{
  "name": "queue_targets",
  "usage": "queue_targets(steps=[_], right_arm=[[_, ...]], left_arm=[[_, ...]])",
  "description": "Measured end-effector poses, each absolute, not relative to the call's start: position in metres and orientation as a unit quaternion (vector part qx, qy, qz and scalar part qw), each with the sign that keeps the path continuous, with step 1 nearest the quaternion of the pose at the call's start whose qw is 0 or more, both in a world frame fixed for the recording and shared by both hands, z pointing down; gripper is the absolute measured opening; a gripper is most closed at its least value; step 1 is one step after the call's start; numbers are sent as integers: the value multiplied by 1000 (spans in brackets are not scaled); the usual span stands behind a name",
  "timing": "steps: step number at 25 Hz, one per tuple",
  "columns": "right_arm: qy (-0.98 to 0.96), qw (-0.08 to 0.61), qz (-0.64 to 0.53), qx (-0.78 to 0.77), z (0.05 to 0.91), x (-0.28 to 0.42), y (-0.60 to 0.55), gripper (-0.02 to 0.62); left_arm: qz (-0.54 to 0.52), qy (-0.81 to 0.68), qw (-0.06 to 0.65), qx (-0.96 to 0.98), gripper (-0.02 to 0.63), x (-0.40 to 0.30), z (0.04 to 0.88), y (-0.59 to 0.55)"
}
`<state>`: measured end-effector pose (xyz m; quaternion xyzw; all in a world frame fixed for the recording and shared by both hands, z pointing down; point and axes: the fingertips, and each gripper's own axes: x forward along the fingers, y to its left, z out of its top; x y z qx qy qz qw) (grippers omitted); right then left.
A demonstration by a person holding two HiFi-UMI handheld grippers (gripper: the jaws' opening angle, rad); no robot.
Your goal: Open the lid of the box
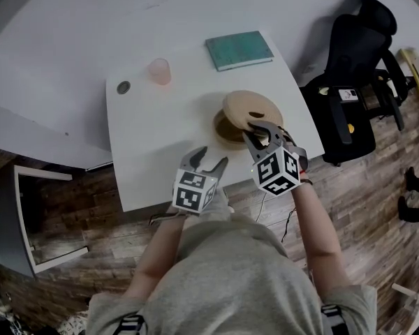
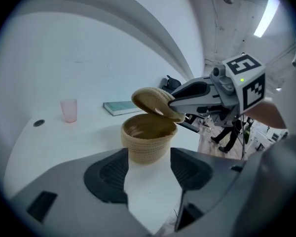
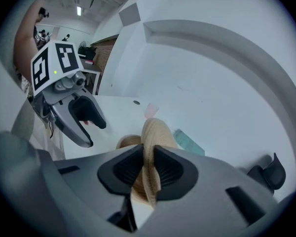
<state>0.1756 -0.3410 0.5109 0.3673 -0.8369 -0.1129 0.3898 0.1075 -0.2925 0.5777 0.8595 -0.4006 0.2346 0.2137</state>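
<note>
Right hand-held gripper (image 3: 144, 169) pinches round woven lid (image 1: 251, 108) above woven box (image 2: 145, 142); left hand-held gripper (image 2: 148, 174) spread, empty.

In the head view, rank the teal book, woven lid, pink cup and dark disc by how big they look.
Teal book and woven lid: alike, lid raised nearer camera.
Then pink cup.
Smallest: dark disc.

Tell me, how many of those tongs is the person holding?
2. The left tongs are open and empty, in front of the woven box. The right tongs are clamped on the lid, tilted above the box. None seems hidden.
</note>
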Motion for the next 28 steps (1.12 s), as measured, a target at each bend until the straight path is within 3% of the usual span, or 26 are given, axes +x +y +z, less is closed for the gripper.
queue_targets(steps=[6, 21, 28], right_arm=[[-835, 327, -87, 433, 489, 195, -334, 75], [-832, 31, 100, 545, 424, 256, -283, 75], [-824, -18, 119, 554, 415, 242, -240, 75]], left_arm=[[216, -414, 210, 859, 258, 105, 563, -274], [164, -433, 200, 863, 256, 98, 517, -250], [150, -439, 188, 866, 255, 81, 496, -227]])
